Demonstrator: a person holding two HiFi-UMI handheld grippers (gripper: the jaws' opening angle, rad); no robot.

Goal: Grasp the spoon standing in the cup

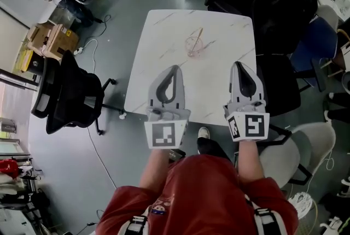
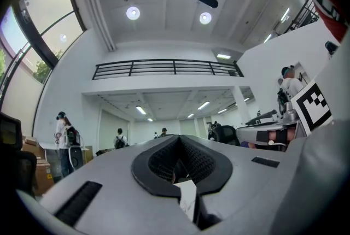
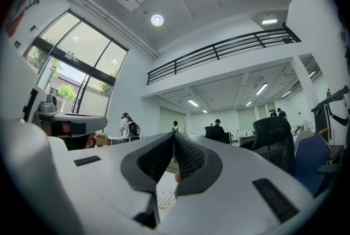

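A clear glass cup (image 1: 193,46) stands on the far half of the white marble table (image 1: 164,37), with a thin wooden-coloured spoon (image 1: 198,36) leaning in it. My left gripper (image 1: 175,68) hovers over the near part of the table, short of the cup and to its left. Its jaws are shut with nothing between them. My right gripper (image 1: 239,64) is level with it, short of the cup and to its right, also shut and empty. In the left gripper view the left gripper (image 2: 178,138) points slightly upward at the room. In the right gripper view the right gripper (image 3: 174,135) does the same.
A black office chair (image 1: 71,92) stands left of the table. More black chairs (image 1: 281,15), a blue chair (image 1: 317,42) and a white chair (image 1: 306,146) crowd the right side. Cardboard boxes (image 1: 52,40) sit at far left. People stand far off in the hall (image 2: 65,141).
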